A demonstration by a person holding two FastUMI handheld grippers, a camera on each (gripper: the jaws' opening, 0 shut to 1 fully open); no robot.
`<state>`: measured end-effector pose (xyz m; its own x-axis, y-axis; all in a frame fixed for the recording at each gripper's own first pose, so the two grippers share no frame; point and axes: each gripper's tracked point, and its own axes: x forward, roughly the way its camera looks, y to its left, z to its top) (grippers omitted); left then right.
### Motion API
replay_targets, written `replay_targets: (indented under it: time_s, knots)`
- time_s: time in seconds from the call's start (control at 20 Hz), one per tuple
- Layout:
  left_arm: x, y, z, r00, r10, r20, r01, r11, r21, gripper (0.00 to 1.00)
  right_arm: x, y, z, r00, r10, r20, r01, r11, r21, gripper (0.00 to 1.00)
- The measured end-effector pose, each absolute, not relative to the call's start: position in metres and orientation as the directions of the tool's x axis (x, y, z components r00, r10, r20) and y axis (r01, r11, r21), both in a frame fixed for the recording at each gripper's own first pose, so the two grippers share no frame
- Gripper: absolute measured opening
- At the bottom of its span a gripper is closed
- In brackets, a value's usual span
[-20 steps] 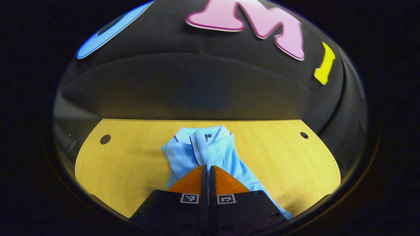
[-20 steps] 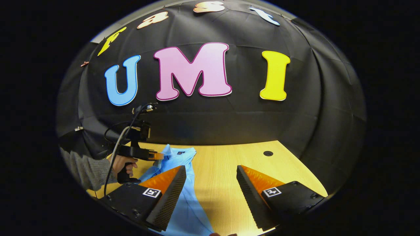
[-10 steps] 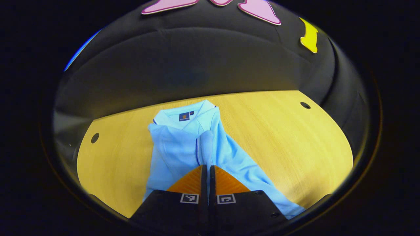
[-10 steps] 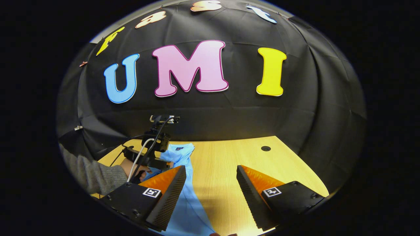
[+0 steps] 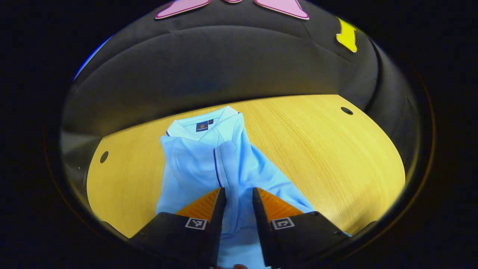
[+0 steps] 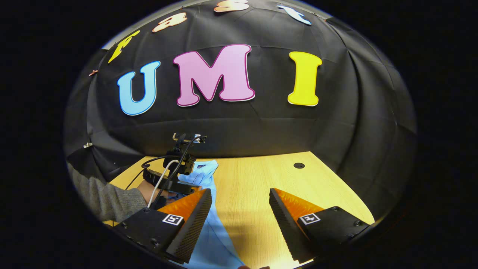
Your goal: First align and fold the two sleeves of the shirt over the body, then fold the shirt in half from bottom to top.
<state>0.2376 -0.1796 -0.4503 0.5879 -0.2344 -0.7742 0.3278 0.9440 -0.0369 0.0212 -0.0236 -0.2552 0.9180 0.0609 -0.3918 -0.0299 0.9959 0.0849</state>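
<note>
Left gripper (image 5: 239,198) fingers slightly parted, straddling folded sleeve (image 5: 227,164) on light blue shirt (image 5: 186,168), gripping nothing. Sleeve laid over shirt body; collar (image 5: 203,125) toward far wall. Shirt flat on wooden table (image 5: 317,149). Right gripper (image 6: 241,209) fingers wide apart, empty, above table beside shirt's edge.

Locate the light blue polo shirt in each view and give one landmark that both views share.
Left gripper view: the light blue polo shirt lies centre-low on the yellow wooden table, collar away from the camera, running down between the open left tongs.
Right gripper view: it sits lower left, beside the open right tongs.
Shared landmark: the dark square collar label.
</note>
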Motion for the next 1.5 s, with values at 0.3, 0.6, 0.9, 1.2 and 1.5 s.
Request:
replay_targets:
  time_s: [0.3,0.6,0.9,1.2,1.5]
  knots:
    - [0.239,-0.181,-0.448,0.634,-0.224,-0.74,0.338,0.941,0.005,0.8,0.013,-0.03,-0.256,0.915,0.045,-0.402,-0.014,0.997,0.079,0.96]
    - [0.243,-0.175,-0.418,0.714,-0.216,-0.666,0.316,0.948,0.031,0.9,-0.002,-0.036,-0.256,0.908,0.032,-0.417,0.0,0.997,0.076,0.96]
    - [0.182,-0.157,-0.354,0.766,-0.279,-0.579,0.35,0.937,0.012,0.9,-0.016,-0.032,-0.256,0.896,0.062,-0.44,-0.032,0.997,0.075,0.96]
    - [0.064,-0.094,-0.33,0.751,-0.281,-0.598,0.367,0.93,0.024,0.9,-0.057,-0.025,-0.281,0.848,0.101,-0.52,-0.103,0.994,0.024,0.96]
    - [-0.046,-0.008,-0.359,0.664,-0.17,-0.728,0.28,0.96,0.032,0.9,-0.103,-0.017,-0.329,0.752,0.107,-0.651,-0.132,0.991,0.01,0.96]
